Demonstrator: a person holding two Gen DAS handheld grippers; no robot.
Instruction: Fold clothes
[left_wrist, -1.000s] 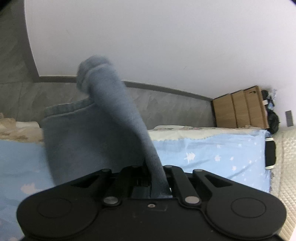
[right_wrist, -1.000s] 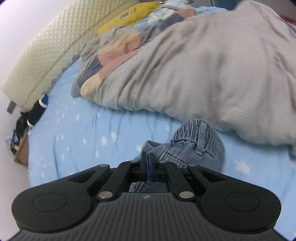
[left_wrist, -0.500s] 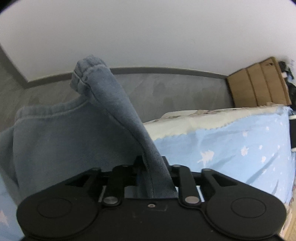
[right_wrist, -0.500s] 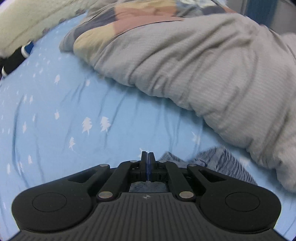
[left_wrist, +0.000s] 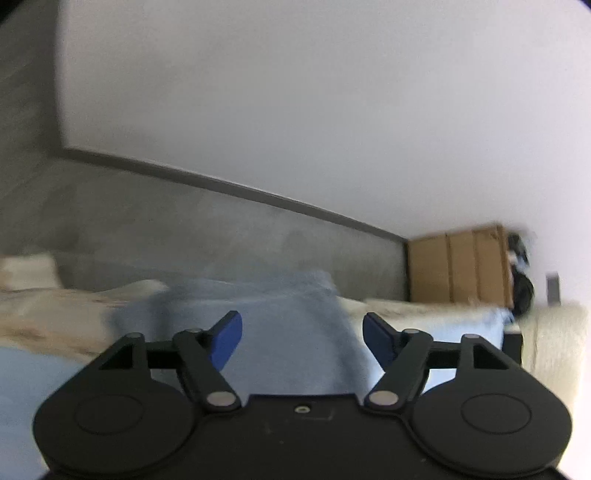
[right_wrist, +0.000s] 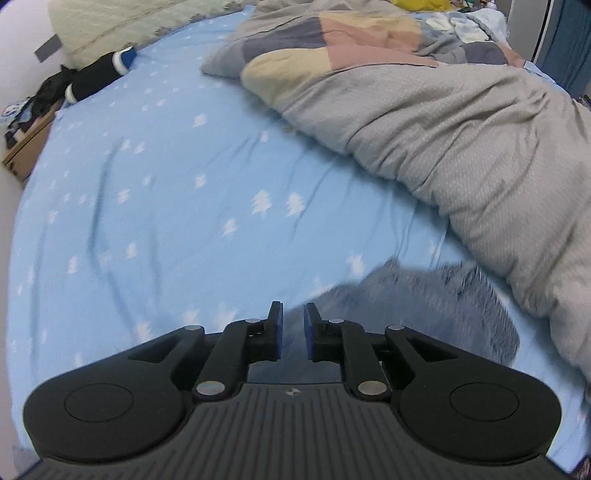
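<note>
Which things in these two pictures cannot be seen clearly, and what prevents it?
- Denim garment, left wrist view: motion blur hides its folds, and the left tongs body cuts off its lower part.
- Denim garment, right wrist view: blurred, so the waistband detail is lost. The near edge is hidden behind the right tongs.
- Dark items beside the wooden cabinet, left wrist view: too small and blurred to identify.

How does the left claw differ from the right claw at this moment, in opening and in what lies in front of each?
The left claw stands wide open, while the right claw is open by only a narrow gap. The left claw faces the white wall over the bed edge; the right claw looks down on the blue sheet and grey duvet. Both grip nothing, and the blue denim garment lies just ahead of each.
</note>
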